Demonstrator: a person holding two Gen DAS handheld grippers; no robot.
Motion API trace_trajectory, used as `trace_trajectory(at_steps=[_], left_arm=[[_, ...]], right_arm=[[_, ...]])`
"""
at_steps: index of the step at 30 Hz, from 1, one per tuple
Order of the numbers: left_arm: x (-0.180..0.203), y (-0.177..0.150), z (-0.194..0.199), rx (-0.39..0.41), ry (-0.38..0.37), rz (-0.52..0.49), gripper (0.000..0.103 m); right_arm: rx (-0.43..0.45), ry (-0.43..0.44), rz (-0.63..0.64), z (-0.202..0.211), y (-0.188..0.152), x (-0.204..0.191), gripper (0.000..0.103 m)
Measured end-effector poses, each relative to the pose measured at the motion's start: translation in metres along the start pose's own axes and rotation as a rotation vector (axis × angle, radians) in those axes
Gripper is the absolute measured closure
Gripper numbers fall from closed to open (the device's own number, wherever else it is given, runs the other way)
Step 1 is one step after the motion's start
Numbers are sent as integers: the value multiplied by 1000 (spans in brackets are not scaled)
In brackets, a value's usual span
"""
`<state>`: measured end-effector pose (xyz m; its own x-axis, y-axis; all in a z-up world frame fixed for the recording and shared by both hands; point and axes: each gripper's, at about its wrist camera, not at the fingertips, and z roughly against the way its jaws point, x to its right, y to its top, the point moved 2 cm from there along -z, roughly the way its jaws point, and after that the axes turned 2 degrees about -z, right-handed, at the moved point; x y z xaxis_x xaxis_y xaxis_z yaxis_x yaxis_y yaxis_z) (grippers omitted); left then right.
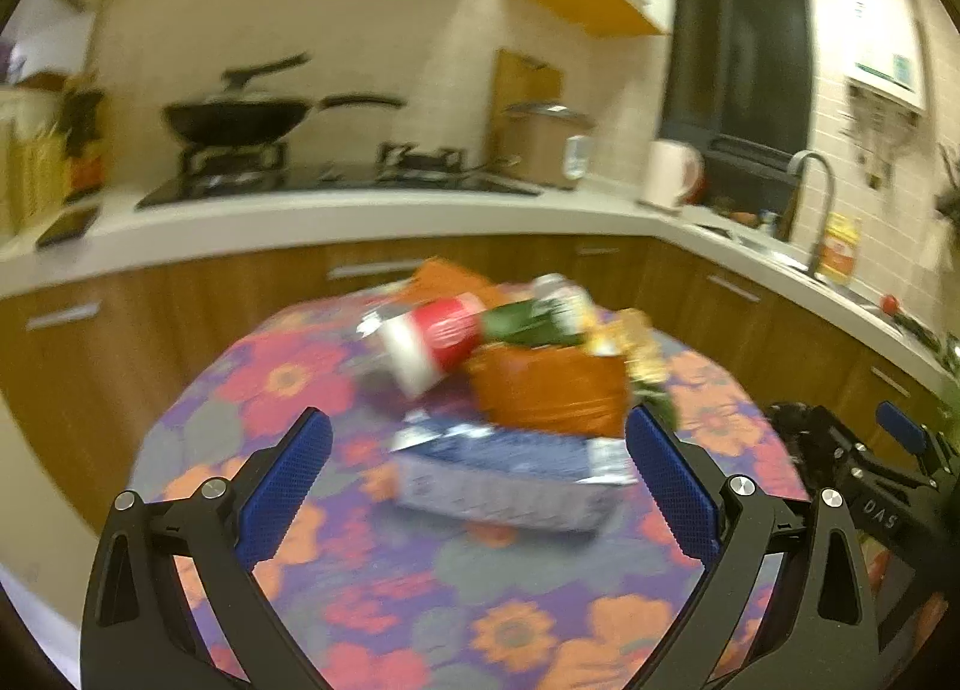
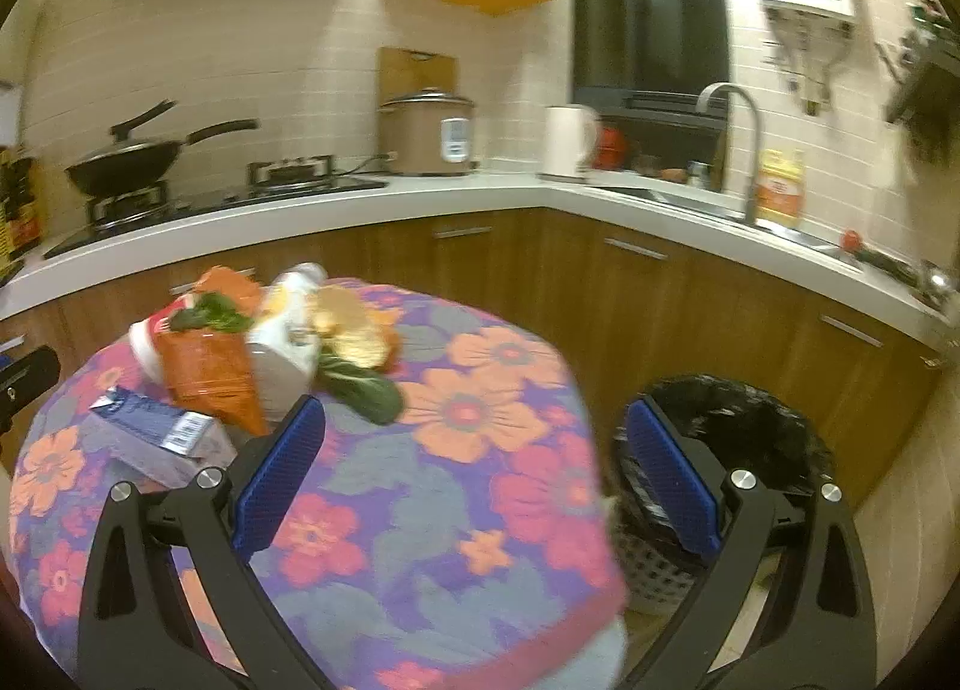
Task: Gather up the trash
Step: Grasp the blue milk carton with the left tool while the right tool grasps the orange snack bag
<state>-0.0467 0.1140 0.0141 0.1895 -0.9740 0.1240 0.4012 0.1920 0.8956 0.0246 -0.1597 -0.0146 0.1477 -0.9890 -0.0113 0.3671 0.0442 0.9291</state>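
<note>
Both the left gripper (image 1: 480, 480) and the right gripper (image 2: 474, 474) are spread wide and empty above the round flowered tablecloth (image 2: 456, 486); a crinkled orange bag (image 1: 552, 390), flattened blue carton (image 1: 504, 474) and red-and-white cup (image 1: 432, 339) lie heaped on it.

Between our left fingers (image 1: 312, 450) we see a glossy blue carton (image 1: 504, 471) and, beyond it, a shiny orange foil bag (image 1: 549, 393) on the matt flowered cloth surface (image 1: 420, 588). The finger pads are rough, dimpled blue rubber; beyond our right fingers (image 2: 660, 462), a crinkled black plastic bin liner (image 2: 738, 420).
</note>
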Motion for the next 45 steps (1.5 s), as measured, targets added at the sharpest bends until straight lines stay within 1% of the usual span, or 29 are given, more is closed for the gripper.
trace_trajectory(at_steps=[1, 4, 5, 6, 10, 12, 14, 15, 17, 19, 21, 22, 23, 25, 27, 29, 30, 32, 33, 35, 36, 37, 38, 39, 43, 44, 45], left_arm=[[-10, 0, -1, -15, 5, 17, 8], [-35, 2, -7, -57, 24, 43, 8], [-42, 3, -13, -87, 29, 46, 9], [-47, 3, -18, -108, 32, 50, 13], [-54, 1, -31, -154, 4, 69, 14], [-52, -2, -43, -185, -30, 73, 14], [-52, -2, -54, -216, -59, 89, 15], [-53, -2, -61, -233, -73, 96, 16], [-55, 0, -73, -263, -97, 106, 17], [-56, 2, -84, -284, -141, 123, 18], [-57, 4, -93, -302, -172, 129, 18], [-56, 5, -99, -313, -191, 116, 18], [-55, 7, -104, -325, -208, 99, 18], [-55, 10, -115, -344, -251, 77, 18], [-57, 12, -126, -375, -310, 80, 18], [-59, 13, -136, -406, -366, 102, 18], [-58, 13, -140, -417, -405, 106, 18], [-52, 10, -144, -444, -481, 97, 18], [-48, 8, -145, -457, -498, 87, 18], [-39, 3, -144, -480, -525, 49, 18], [-34, 1, -141, -490, -537, 32, 18], [-29, -2, -137, -500, -546, 14, 19], [-24, -6, -131, -504, -558, 1, 19], [-21, -8, -126, -509, -572, -14, 19], [-3, -18, -104, -534, -605, -107, 19], [2, -19, -100, -534, -591, -151, 19], [7, -20, -96, -522, -556, -194, 19]], right_arm=[[-5, 23, 12, -3, 2, -6, 7], [-36, 130, 62, -12, 6, -30, 7], [-47, 164, 72, -15, 6, -36, 7], [-57, 196, 89, -19, 8, -46, 7], [-68, 233, 111, -33, 16, -61, 8], [-89, 287, 114, -44, 24, -67, 8], [-98, 317, 118, -51, 29, -68, 12], [-101, 318, 124, -56, 32, -68, 14], [-119, 312, 123, -67, 37, -63, 21], [-128, 280, 127, -78, 39, -54, 24], [-146, 248, 115, -91, 40, -41, 24], [-165, 242, 107, -98, 39, -35, 24], [-207, 245, 99, -109, 37, -28, 24], [-257, 246, 96, -124, 33, -23, 24], [-295, 258, 96, -136, 29, -21, 24], [-338, 298, 85, -146, 24, -22, 25], [-347, 301, 86, -149, 22, -23, 26], [-371, 321, 97, -155, 20, -28, 34], [-378, 323, 103, -157, 19, -30, 37], [-391, 323, 114, -160, 16, -34, 47], [-400, 326, 116, -160, 15, -35, 51], [-407, 331, 116, -161, 14, -35, 57], [-412, 335, 116, -161, 13, -35, 65], [-418, 340, 116, -162, 11, -35, 68], [-414, 346, 120, -160, 10, -36, 69], [-414, 347, 122, -160, 10, -36, 69], [-416, 347, 123, -160, 10, -37, 69]])
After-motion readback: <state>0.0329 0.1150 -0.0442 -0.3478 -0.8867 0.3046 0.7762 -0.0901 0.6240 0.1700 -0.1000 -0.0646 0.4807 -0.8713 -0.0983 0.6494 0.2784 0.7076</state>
